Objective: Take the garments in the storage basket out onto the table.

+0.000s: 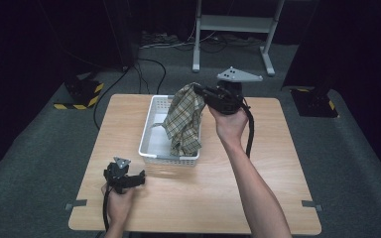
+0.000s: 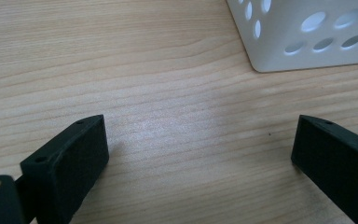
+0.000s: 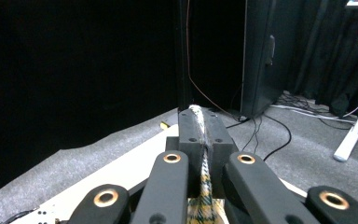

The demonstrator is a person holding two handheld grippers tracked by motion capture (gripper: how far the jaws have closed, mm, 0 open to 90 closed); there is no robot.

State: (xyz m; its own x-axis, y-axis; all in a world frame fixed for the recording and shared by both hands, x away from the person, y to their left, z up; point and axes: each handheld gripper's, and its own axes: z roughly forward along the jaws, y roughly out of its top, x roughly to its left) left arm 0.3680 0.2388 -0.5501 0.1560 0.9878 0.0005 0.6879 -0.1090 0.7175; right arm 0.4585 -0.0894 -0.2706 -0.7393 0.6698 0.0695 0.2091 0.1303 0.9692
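Note:
A green and tan plaid cloth (image 1: 183, 119) hangs from my right gripper (image 1: 197, 89), which is shut on its top corner above the white perforated basket (image 1: 149, 130). The cloth's lower end reaches down into the basket. Seen from the right gripper view, a strip of the cloth (image 3: 201, 140) is pinched between the closed jaws of the right gripper (image 3: 200, 114). My left gripper (image 1: 140, 177) rests low over the table near the basket's front left corner. Its black jaws stand wide apart in the left gripper view, left gripper (image 2: 200, 144) with only bare wood between them.
The basket's corner (image 2: 307, 37) lies just ahead of the left gripper. The wooden table (image 1: 268, 163) has free room to the right and front. Beyond it are grey carpet, cables, a white desk frame (image 1: 233, 29) and dark curtains.

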